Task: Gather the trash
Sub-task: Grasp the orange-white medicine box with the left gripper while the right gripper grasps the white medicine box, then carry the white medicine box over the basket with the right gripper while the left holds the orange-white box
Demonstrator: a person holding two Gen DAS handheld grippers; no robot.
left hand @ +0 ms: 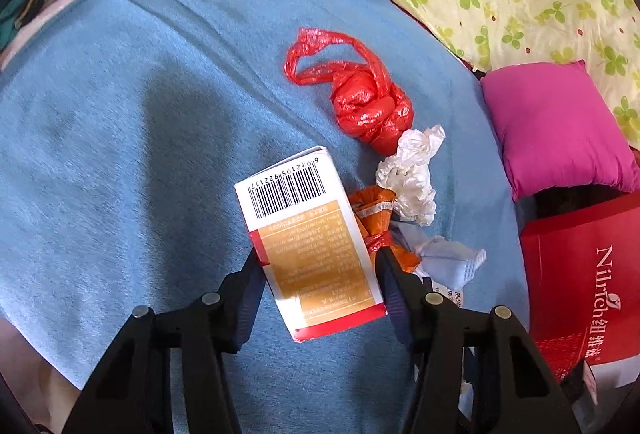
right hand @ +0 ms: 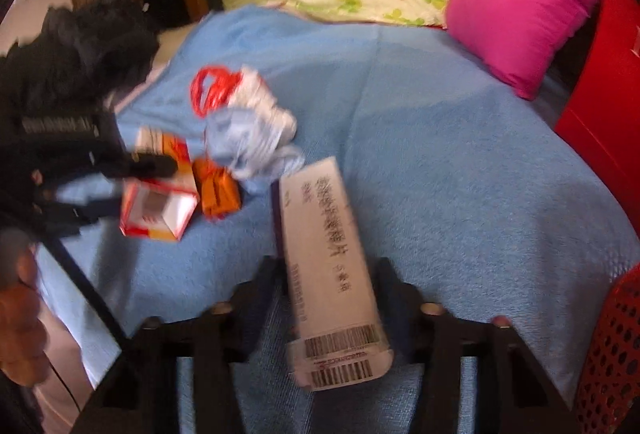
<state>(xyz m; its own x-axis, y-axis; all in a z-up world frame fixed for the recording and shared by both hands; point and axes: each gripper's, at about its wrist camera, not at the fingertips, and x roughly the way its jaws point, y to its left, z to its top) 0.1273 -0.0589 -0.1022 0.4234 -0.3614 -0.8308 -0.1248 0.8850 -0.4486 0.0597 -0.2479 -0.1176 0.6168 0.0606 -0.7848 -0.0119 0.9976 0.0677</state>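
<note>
Left gripper [left hand: 320,258] is closing its jaws on the red-and-gold carton [left hand: 310,246], and both pads are pressing on its two long sides, so this box is held. Right gripper [right hand: 326,266] is standing around the long white box [right hand: 332,274] with barcodes; its picture is blurred, and the fingers are looking very close to the box sides, but I cannot tell if they are really pressing it.

For doing this step well, I think each hand should be squeezing only gently, because both boxes look like thin cardboard and empty, so they may be crushing or slipping out sideways. Lifting straight up before carrying seems wise.

Just beside the left gripper the orange wrapper [left hand: 374,218] is touching the carton, and the crumpled white tissue [left hand: 412,174], the pale blue paper [left hand: 448,258] and the knotted red plastic bag [left hand: 368,102] are lying near, all on the blue blanket [left hand: 140,154].

Toward the right the pink cushion [right hand: 524,6] and a red perforated basket [right hand: 612,346] are limiting the room; the blanket between is open.
</note>
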